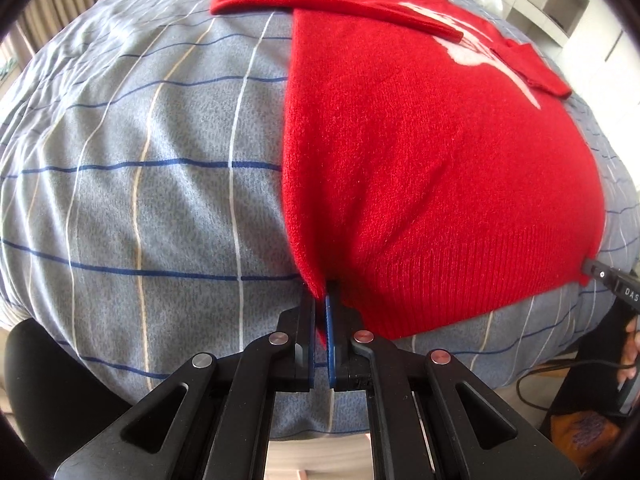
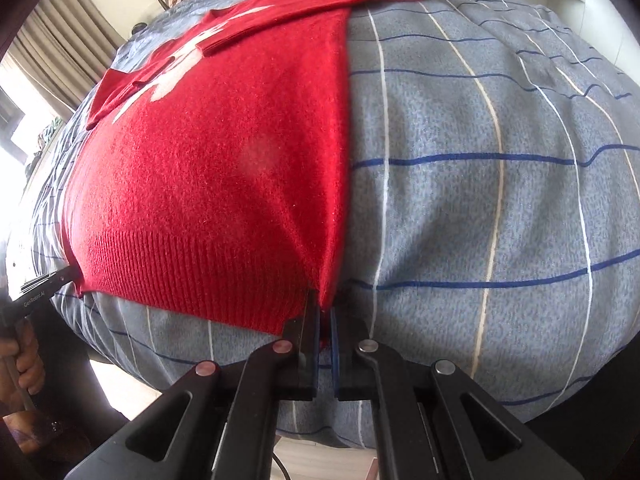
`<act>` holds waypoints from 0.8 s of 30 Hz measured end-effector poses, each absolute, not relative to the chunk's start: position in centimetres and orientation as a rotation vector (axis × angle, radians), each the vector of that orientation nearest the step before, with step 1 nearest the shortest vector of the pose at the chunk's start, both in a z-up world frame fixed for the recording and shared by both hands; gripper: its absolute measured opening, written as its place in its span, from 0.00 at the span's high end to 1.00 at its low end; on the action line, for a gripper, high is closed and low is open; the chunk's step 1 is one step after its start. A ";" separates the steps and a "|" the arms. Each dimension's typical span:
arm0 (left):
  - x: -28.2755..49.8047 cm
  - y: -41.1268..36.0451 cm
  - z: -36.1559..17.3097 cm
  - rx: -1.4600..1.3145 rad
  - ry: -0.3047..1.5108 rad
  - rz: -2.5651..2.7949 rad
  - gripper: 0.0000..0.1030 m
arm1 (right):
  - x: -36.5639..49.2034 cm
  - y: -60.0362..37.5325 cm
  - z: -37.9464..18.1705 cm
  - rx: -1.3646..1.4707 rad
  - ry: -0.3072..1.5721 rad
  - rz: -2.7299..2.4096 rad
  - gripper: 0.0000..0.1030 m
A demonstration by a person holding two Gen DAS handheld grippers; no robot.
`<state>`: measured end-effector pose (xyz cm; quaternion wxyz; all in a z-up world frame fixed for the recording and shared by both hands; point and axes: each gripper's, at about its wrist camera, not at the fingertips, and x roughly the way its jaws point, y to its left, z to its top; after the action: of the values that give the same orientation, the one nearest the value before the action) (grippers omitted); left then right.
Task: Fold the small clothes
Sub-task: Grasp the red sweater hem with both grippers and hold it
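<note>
A bed (image 1: 160,200) covered in a grey-blue sheet crossed by dark blue and white lines fills both wrist views, with beige curtains (image 2: 60,40) by a bright window on one side of the room and pale cabinets (image 1: 552,4) on the other. A red sweater (image 1: 420,160) with a white pattern on its chest lies spread on the sheet, its long axis running away from the cameras: the ribbed hem is nearest, the neck end farthest, and both sleeves are folded in across the chest. The left gripper (image 1: 321,308) points steeply down at the hem's left corner, its jaws clenched on the knit fabric there. The right gripper (image 2: 325,312), angled down in the same manner, is clamped on the hem's right corner. A hand (image 2: 24,360) grasps the left tool's handle at the edge of the right wrist view.
</note>
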<state>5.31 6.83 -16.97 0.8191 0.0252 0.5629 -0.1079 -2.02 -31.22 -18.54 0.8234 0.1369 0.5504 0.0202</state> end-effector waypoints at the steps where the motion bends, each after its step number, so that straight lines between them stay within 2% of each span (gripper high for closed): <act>1: 5.3 6.7 -17.1 0.054 1.198 -0.227 0.97 | -1.9 -31.0 -18.5 0.292 1.169 0.042 0.96; 24: 4.6 5.0 -17.9 0.081 1.185 -0.202 0.96 | -1.9 -30.6 -19.0 0.305 1.159 0.034 0.96</act>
<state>4.64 4.98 -17.91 0.8240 0.0382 0.5573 -0.0952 -1.87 -30.59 -18.98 0.8258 0.1436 0.5452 0.0158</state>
